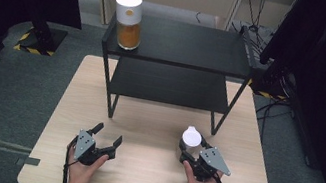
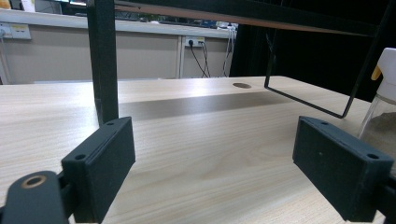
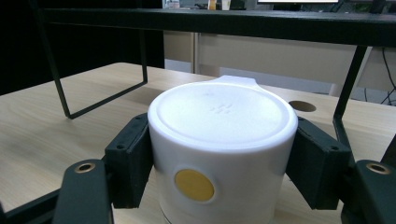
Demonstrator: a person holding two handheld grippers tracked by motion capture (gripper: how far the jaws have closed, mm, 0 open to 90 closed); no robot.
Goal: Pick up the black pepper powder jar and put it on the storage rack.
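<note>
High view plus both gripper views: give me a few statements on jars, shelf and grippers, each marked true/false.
1. The right gripper is clamped on the white-lidded jar. True.
2. The left gripper holds a jar. False: its jaws stand open over bare table.
3. The orange-filled jar stands on the black shelf, on its top level. True.
4. The orange-filled jar sits at the top level's right end. False: it is at the left end in the high view.
5. The gripped jar rests on the lower level. False: it stands on the table in front of the shelf.

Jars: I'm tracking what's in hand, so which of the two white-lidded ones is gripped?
The jar on the table, clamped at its lid by the right gripper. The other jar, with orange contents, stands untouched on the shelf.
</note>
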